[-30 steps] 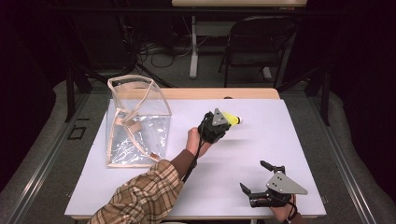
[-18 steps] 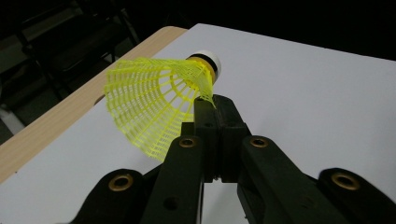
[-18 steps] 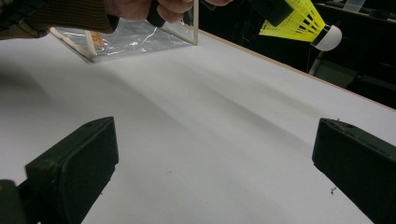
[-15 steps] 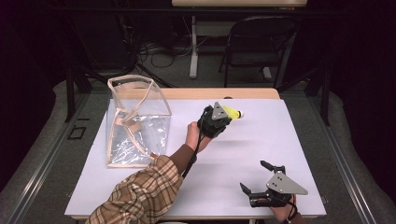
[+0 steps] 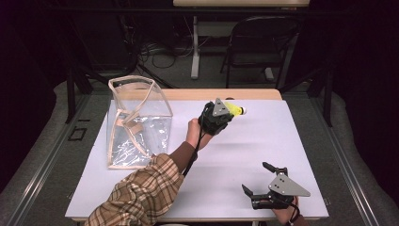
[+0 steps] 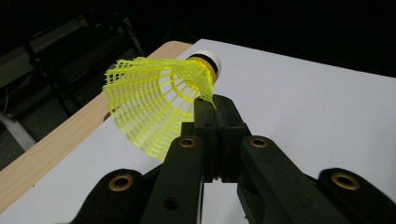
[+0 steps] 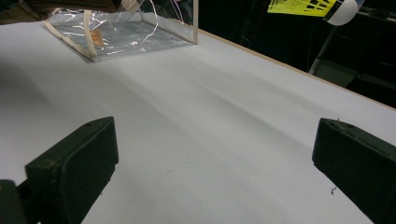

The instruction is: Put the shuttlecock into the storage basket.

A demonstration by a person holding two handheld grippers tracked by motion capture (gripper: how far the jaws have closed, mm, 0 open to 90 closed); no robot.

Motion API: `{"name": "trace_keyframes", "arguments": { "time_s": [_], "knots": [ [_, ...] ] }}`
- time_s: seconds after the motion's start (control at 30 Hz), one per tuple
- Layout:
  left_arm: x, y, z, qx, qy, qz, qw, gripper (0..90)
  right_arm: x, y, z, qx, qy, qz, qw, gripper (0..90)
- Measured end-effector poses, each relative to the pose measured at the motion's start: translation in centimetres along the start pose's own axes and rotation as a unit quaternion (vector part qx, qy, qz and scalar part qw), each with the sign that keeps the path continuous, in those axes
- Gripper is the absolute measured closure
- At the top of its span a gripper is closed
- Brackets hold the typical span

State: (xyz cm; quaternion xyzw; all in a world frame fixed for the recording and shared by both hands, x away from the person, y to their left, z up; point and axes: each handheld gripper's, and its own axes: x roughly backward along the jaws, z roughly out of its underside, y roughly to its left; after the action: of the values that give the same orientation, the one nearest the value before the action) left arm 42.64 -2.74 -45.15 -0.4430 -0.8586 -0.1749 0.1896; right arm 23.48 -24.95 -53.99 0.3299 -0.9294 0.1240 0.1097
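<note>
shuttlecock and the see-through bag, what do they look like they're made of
Shuttlecock: skirt looks like moulded yellow plastic, an open mesh of thin ribs; the white cap with a dark band could be foam or cork. Bag: clear glossy plastic film, likely vinyl, judging by glare and creases, with beige trim that looks like fabric.

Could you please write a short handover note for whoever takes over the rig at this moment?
Left gripper: shut on the yellow shuttlecock, pinching its mesh skirt, held above the table.
Right gripper: open, holding nothing, at the table's near right.
Clear bag: stands at the far left, mouth open.
Done: shuttlecock picked up.
Left: probably to put it into the bag, then release.
</note>
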Motion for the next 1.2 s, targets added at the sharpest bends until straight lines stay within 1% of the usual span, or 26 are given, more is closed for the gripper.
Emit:
{"name": "trace_keyframes", "arguments": {
  "time_s": [0.37,0.67,0.87,1.2],
  "knots": [
    [0.4,0.2,-0.7,-0.003,-0.002,0.001,1.0,89.8,0.0,0.0,0.0,0.0,0.001,0.0,1.0,0.0],
    [1.1,0.5,-1.6,-0.007,-0.009,-0.003,0.9999,89.8,0.0,0.0,0.0,0.001,0.0,0.001,1.0,0.0],
    [1.2,0.7,-1.8,-0.009,-0.008,-0.005,0.9999,89.8,0.0,0.0,0.0,-0.002,0.001,0.001,1.0,0.0],
    [1.6,0.8,-2.9,-0.016,-0.014,-0.009,0.9997,89.8,0.0,0.0,0.0,0.002,-0.001,0.002,1.0,0.0]
  ]
}}
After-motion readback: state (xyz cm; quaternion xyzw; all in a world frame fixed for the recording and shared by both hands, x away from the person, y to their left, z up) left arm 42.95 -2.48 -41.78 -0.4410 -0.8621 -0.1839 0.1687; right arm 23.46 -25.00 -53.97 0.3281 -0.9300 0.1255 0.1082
